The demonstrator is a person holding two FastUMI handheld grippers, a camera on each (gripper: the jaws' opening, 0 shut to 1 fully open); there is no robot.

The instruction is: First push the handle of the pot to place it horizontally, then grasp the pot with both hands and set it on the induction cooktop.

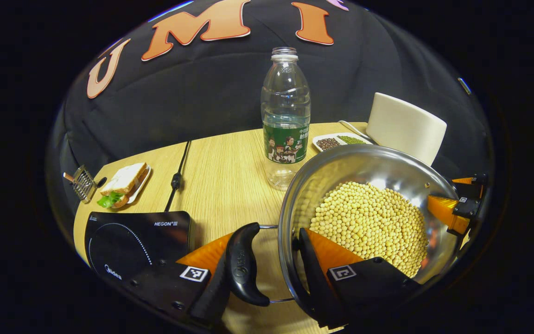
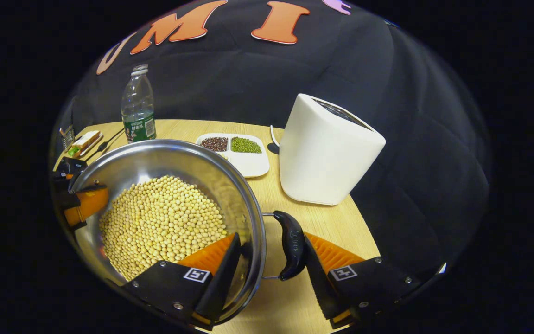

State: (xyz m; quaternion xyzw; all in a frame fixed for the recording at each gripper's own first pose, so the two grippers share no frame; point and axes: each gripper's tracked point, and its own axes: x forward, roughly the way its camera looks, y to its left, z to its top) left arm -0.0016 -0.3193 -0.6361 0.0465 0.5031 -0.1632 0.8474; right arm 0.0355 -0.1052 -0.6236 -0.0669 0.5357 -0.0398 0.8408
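I have the shiny stainless steel pot [image 1: 369,204], full of pale yellow soybeans [image 1: 369,222], between my two grippers on the light wooden table [image 1: 225,181]. The black induction cooktop [image 1: 132,241] lies to my left of the pot, near it and just beyond my left gripper [image 1: 267,264], so the carry goes leftward and the left hand leads. In the left gripper view that gripper straddles the pot's near side: one finger sits inside the rim against the wall, the other outside by the black loop handle [image 1: 244,264], jaws partly open with handle and rim between them; I cannot tell whether both fingers press. My right gripper [image 2: 271,260] mirrors this on the opposite side: one finger inside over the beans, one outside by the other black handle [image 2: 292,243], which lies level. Grip firmness there is also unclear. Pot looks seated on the table, not yet lifted, as I judge it.
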